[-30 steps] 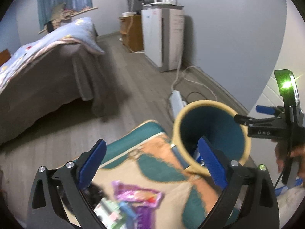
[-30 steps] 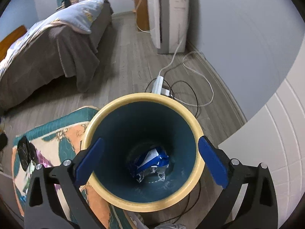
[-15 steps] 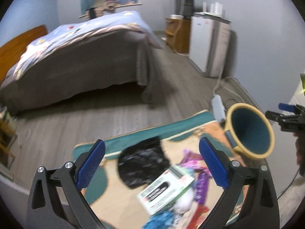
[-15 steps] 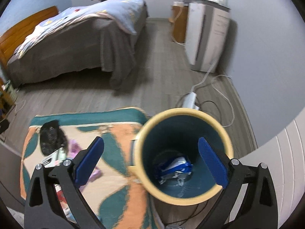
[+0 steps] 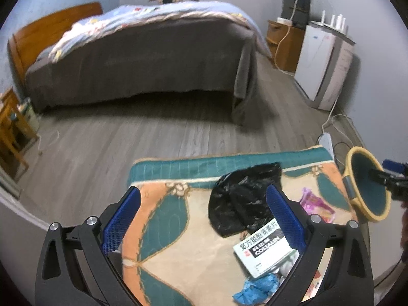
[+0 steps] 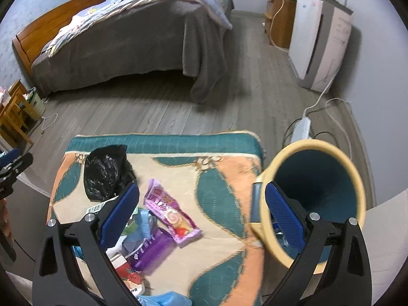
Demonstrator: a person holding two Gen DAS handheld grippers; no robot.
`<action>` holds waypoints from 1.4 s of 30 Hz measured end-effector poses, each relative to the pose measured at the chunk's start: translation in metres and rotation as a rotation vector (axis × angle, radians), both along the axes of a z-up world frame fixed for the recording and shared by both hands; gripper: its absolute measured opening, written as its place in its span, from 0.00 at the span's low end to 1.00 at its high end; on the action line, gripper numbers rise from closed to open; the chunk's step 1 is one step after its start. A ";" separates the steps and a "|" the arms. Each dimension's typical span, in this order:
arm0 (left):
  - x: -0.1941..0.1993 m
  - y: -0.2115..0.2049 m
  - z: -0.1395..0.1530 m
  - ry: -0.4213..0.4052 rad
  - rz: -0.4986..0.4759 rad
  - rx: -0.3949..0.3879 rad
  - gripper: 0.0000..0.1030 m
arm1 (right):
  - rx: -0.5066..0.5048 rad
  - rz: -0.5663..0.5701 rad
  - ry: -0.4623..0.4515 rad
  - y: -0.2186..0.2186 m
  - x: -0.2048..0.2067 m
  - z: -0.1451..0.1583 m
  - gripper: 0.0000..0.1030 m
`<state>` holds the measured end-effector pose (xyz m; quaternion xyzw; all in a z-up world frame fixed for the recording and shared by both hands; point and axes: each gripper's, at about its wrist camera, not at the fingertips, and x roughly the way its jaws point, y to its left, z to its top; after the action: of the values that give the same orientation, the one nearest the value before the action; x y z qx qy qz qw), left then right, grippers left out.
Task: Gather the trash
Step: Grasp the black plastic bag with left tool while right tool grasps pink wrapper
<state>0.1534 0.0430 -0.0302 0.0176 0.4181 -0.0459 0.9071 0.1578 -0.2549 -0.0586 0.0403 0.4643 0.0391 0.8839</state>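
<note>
Both grippers, left gripper [image 5: 202, 216] and right gripper [image 6: 202, 214], hang with jaws spread wide, holding nothing. On the rug [image 6: 224, 176], the pink wrapper [image 6: 171, 213] lies lengthwise from near-right toward far-left, beside a black bag [image 6: 105, 172]. The bin [image 6: 315, 199] stands off the rug's right edge, mouth tipped toward the camera.

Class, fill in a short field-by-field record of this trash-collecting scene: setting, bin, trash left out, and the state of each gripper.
setting: bedroom, patterned rug on a wood floor
bin: yellow-rimmed bin at the rug's right edge
trash on rug: black plastic bag, purple wrapper, white box
left gripper: open, holds nothing
right gripper: open, holds nothing
</note>
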 end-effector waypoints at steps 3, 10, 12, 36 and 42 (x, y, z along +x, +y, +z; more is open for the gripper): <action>0.009 0.002 -0.014 0.024 0.015 0.004 0.95 | -0.016 0.022 0.016 0.003 0.000 -0.012 0.94; 0.034 -0.006 -0.046 0.062 -0.007 0.043 0.95 | -0.022 0.038 0.096 0.002 0.015 -0.047 0.94; 0.042 -0.013 -0.058 0.089 -0.028 0.061 0.95 | -0.033 0.056 0.132 0.006 0.021 -0.060 0.94; 0.076 -0.043 -0.138 0.284 -0.205 0.058 0.95 | -0.078 0.300 0.299 0.059 0.042 -0.127 0.92; 0.070 -0.050 -0.142 0.321 -0.247 0.058 0.88 | -0.085 0.349 0.304 0.064 0.034 -0.126 0.61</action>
<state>0.2239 -0.0068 -0.1719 0.0871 0.5530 -0.1472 0.8155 0.1918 -0.1912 -0.1847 -0.0726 0.5932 0.1652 0.7846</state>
